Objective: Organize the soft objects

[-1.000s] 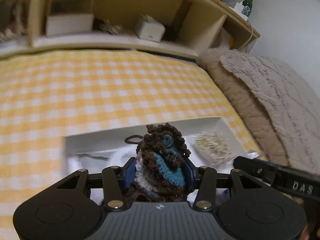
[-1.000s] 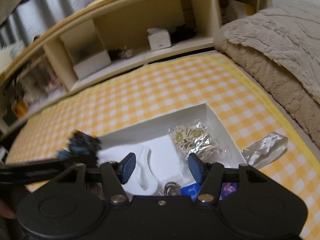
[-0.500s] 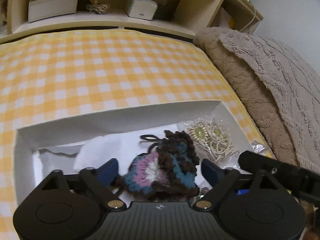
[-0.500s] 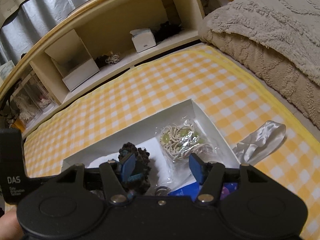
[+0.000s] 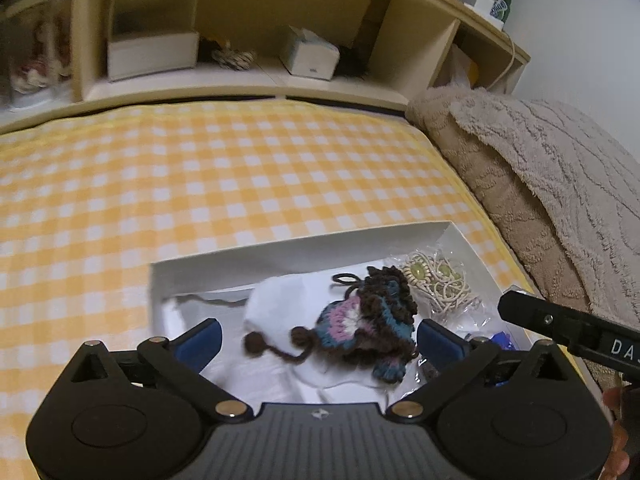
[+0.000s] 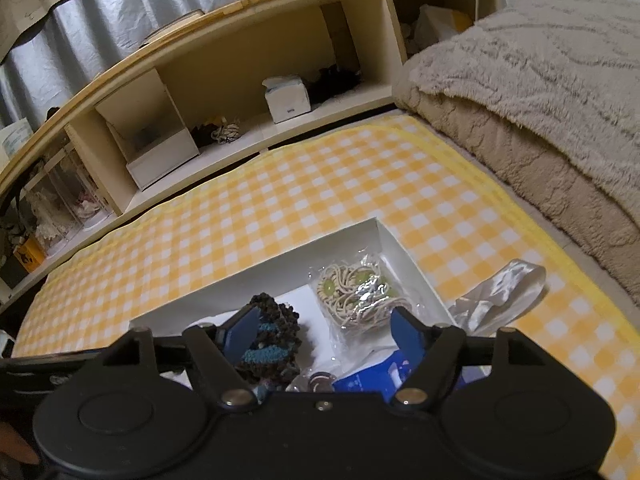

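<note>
Checked cloth [image 5: 240, 184] around white box [image 5: 288, 250]

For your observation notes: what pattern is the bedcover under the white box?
Yellow and white checks; the bedcover shows best in the left wrist view.

One box [image 5: 304, 246], one crocheted pouch [image 5: 368, 320]

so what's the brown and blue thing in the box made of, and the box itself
The brown and blue thing looks like crocheted yarn: chunky visible stitches, matte and fuzzy, with a trailing cord ending in a pompom. The box looks like thin white cardboard with a smooth matte finish, judging by its flat, sharply folded walls; it could be coated paperboard.
</note>
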The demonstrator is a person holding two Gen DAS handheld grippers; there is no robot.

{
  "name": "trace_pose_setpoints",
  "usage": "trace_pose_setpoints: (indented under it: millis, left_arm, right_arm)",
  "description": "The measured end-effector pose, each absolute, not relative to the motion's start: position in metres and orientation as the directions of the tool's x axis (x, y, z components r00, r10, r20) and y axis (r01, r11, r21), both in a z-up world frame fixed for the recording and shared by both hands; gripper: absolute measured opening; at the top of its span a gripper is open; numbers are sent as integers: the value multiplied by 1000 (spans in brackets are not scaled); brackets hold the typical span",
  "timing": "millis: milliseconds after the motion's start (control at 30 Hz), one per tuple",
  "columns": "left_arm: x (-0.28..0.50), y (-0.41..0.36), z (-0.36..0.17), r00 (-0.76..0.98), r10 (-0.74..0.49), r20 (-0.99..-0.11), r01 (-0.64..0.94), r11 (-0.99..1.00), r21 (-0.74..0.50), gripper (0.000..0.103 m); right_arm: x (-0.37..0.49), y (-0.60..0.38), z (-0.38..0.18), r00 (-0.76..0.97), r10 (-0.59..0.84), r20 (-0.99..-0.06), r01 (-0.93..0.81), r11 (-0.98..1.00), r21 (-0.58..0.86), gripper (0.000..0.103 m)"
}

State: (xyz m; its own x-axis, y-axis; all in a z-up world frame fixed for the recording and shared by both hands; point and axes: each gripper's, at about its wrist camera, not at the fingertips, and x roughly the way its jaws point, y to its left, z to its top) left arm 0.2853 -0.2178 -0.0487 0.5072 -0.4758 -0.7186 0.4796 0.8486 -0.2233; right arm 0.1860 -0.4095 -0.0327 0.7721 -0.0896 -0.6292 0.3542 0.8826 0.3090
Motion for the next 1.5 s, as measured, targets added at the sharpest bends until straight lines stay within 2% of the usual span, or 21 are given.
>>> trace_pose_setpoints:
  millis: [300, 567, 800, 967, 1167, 1500]
  left_arm:
    - [253, -174, -13, 566, -456, -687, 448, 869, -208, 103]
    - [217, -138, 21, 625, -435, -648, 425, 886, -184, 103]
    - [172, -115, 55, 695, -424, -581, 443, 889, -118, 103]
    - [142, -101, 68, 739, -399, -543, 427, 900, -81, 103]
    - [112, -89, 72, 773, -331, -541, 382, 924, -19, 103]
    - [74, -66, 57, 763, -355, -540, 404, 914, -32, 103]
  right_arm:
    - [164, -381, 1, 811, -102, -576, 311, 909, 277, 88]
    - [133, -358, 30, 815, -121, -567, 303, 922, 240, 97]
    - [97, -339, 54, 841, -104, -532, 249, 946, 209, 102]
    - [69, -328, 71, 865, -109, -489, 221, 959, 177, 103]
    - [38, -313, 83, 879, -101, -466, 189, 971, 145, 103]
    - [3, -285, 73, 853, -137, -503, 200, 977, 74, 103]
